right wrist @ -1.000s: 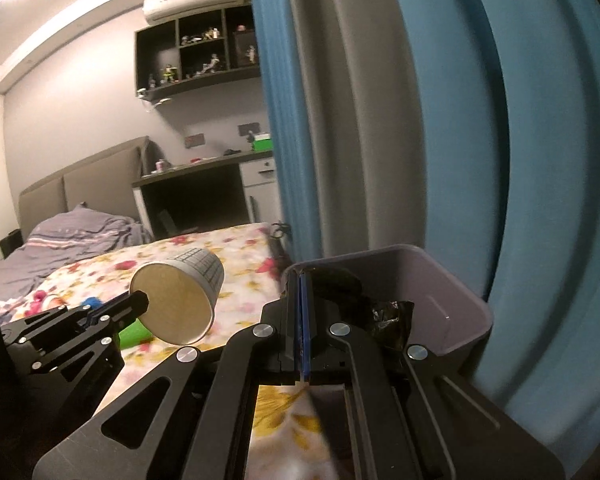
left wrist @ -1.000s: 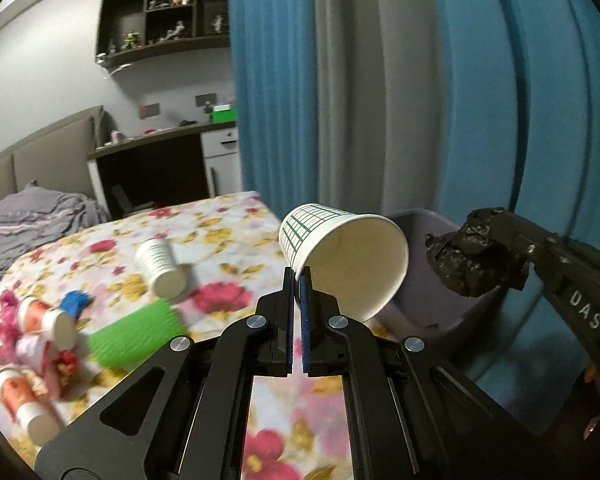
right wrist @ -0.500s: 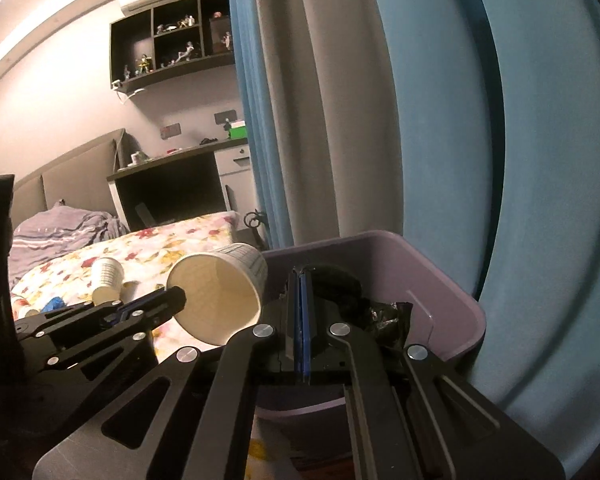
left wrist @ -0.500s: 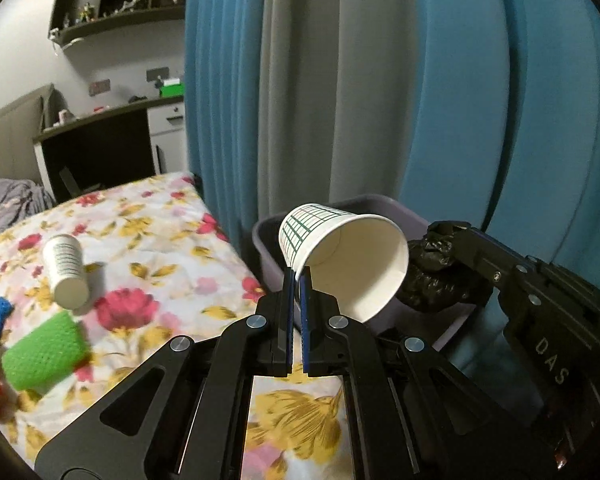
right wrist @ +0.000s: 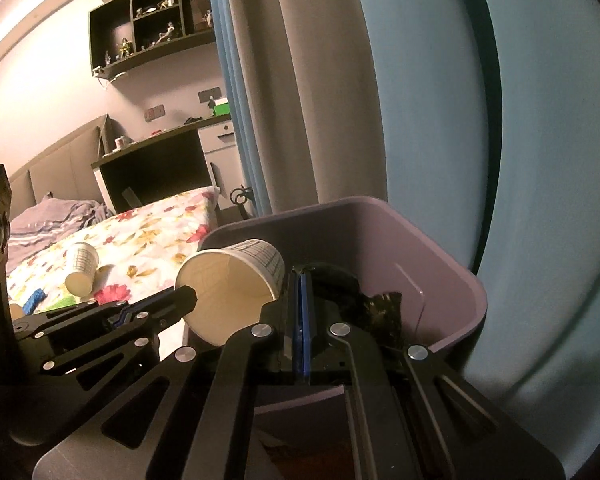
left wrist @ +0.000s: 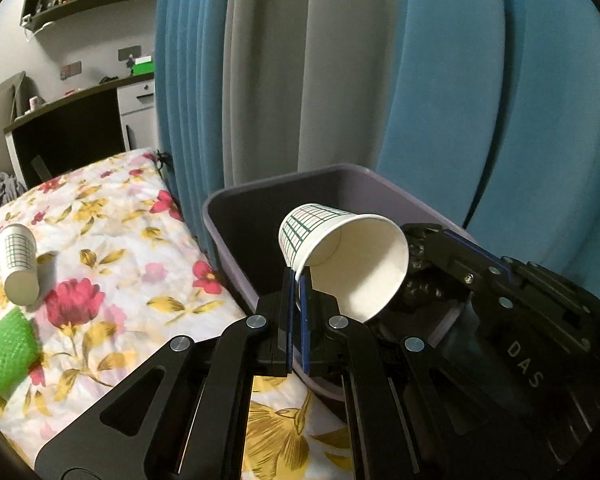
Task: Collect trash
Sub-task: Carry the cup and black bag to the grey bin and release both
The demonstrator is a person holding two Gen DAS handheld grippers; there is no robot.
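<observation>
My left gripper [left wrist: 298, 280] is shut on the rim of a white paper cup [left wrist: 340, 256] with a green grid print, tilted with its mouth toward me, over the purple bin [left wrist: 260, 196]. The right gripper [left wrist: 420, 256] comes in from the right, shut on a crumpled black wrapper [left wrist: 420, 292] above the bin's near right part. In the right wrist view my right gripper [right wrist: 300, 284] pinches the black wrapper [right wrist: 384, 308] over the purple bin [right wrist: 452, 280], with the paper cup [right wrist: 232, 280] and the left gripper [right wrist: 188, 294] just to its left.
A floral bedspread [left wrist: 112, 264] lies left of the bin, with another paper cup [left wrist: 18, 264] and a green mesh item [left wrist: 4, 352] on it. Blue and grey curtains [left wrist: 380, 80] hang right behind the bin. A dark desk [right wrist: 152, 168] stands at the back.
Both grippers have swung right and down from over the bed to over the purple bin, carrying the cup and the black wrapper. The bin now fills more of both views.
</observation>
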